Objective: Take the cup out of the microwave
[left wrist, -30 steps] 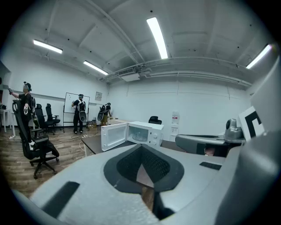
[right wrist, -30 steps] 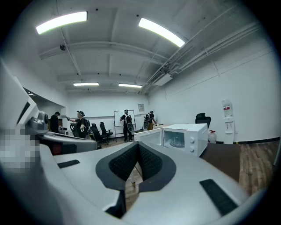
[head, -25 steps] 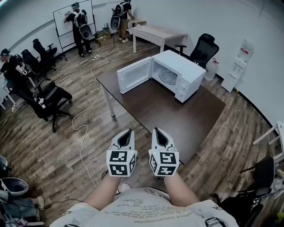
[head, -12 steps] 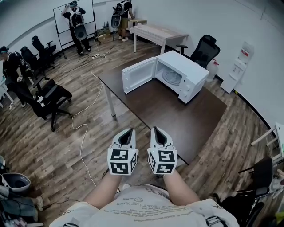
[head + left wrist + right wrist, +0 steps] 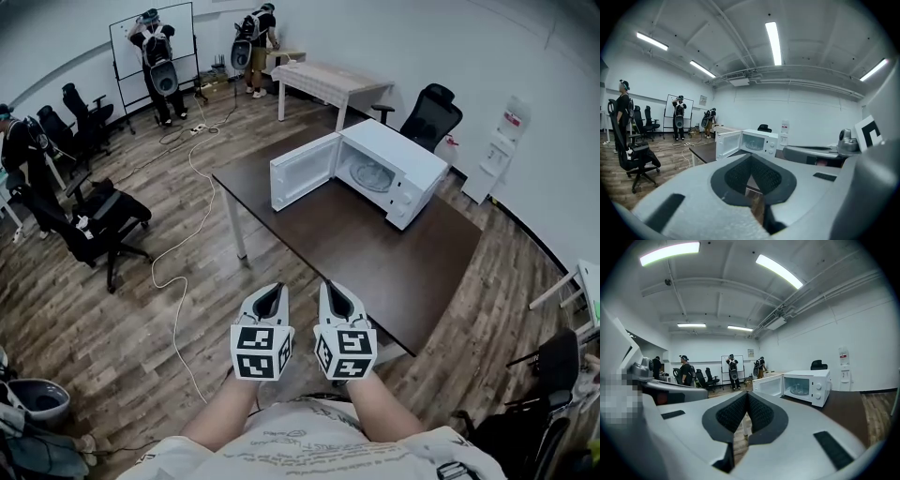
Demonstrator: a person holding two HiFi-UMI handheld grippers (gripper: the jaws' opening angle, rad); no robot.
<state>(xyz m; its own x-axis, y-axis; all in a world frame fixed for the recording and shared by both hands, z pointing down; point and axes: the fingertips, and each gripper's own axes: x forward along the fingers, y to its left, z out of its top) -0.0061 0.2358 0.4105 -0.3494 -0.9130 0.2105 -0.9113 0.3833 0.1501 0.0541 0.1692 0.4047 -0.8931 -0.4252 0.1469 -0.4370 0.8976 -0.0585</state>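
Cup indiscernible, microwave (image 5: 396,156) open, interior tiny

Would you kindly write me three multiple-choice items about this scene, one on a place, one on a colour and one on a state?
1. Where does the microwave stand?
A. On the floor
B. On the dark table
C. On an office chair

2. What colour is the microwave?
A. Black
B. Red
C. White

3. How is the microwave's door?
A. Swung open
B. Shut
C. Taken off

Answers: 1 B, it sits on the brown tabletop, towards the end away from the person; 2 C, its casing and door are white in every view; 3 A, the door hangs out to one side and the cavity shows.
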